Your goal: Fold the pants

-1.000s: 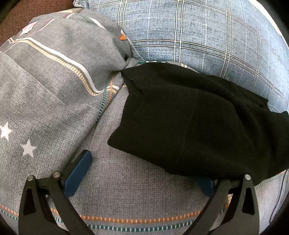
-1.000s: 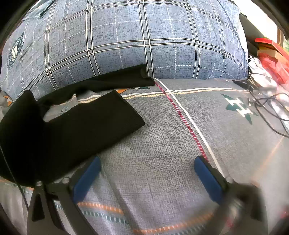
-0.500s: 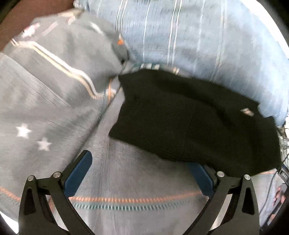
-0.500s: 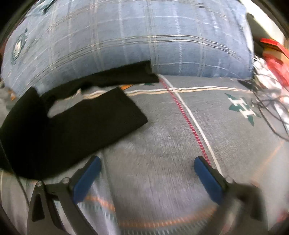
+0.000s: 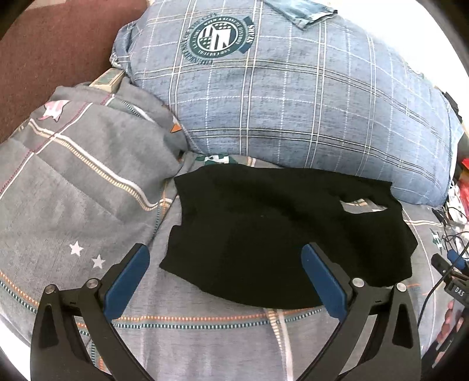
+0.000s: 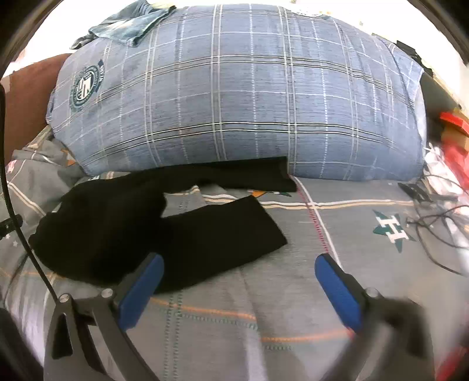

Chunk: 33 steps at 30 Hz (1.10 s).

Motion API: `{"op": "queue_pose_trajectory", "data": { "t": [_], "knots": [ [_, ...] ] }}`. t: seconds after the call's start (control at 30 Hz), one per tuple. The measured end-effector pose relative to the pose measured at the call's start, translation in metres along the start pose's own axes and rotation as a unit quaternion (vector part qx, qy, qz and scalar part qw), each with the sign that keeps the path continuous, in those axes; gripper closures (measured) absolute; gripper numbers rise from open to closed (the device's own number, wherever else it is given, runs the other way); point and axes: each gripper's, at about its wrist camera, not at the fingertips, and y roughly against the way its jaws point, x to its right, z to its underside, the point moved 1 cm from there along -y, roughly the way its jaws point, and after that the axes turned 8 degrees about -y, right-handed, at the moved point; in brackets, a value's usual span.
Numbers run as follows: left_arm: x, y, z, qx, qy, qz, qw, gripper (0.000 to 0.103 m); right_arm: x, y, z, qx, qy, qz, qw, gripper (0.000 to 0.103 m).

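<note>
Black pants [image 5: 263, 234] lie on bed [image 5: 205, 337] below plaid pillow [image 5: 293, 102], legs splayed apart. Left tool [image 5: 225, 275] spread wide, empty, facing waist end. Right tool [image 6: 239, 281] likewise wide, empty, near leg hem.

- One pair of black pants [image 5: 281, 240], ahead of the left claw [image 5: 225, 260] and ahead-left of the right claw [image 6: 240, 269]
- Two pant legs, one nearer the right claw, one farther
- Two claws, each with two blue pads [image 6: 140, 290]
- One large blue plaid pillow [image 6: 234, 102] beyond the pants
- One denim piece [image 6: 129, 23] atop the pillow
- One grey bed cover [image 6: 293, 293] below both claws
- Several cables [image 6: 433, 228] right of the right claw, number unclear
</note>
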Motion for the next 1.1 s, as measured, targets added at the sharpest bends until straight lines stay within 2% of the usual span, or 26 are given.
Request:
{"op": "queue_pose_trajectory", "data": {
  "t": [0.2,0.5,0.77,1.0,1.1],
  "knots": [
    [0.007,0.002,-0.003,-0.012,0.002,0.017,0.9998,0.000,-0.009,-0.001,0.004,-0.006,0.007,-0.005,1.000,0.000],
    [0.006,-0.008,0.008,-0.029,-0.004,0.007,0.9995,0.000,-0.013,-0.010,0.009,-0.012,0.007,-0.012,1.000,0.000],
    [-0.014,-0.026,0.034,-0.058,0.040,0.015,0.9974,0.000,0.004,-0.026,0.013,-0.028,-0.009,-0.006,1.000,0.000],
    [-0.032,-0.040,0.048,-0.072,0.104,0.051,0.9906,0.000,0.023,-0.044,0.013,-0.047,-0.047,-0.018,0.998,0.000],
    [-0.032,-0.044,0.047,-0.070,0.106,0.047,0.9908,0.000,0.023,-0.050,0.014,-0.052,-0.052,-0.018,0.997,0.001]
  ]
}}
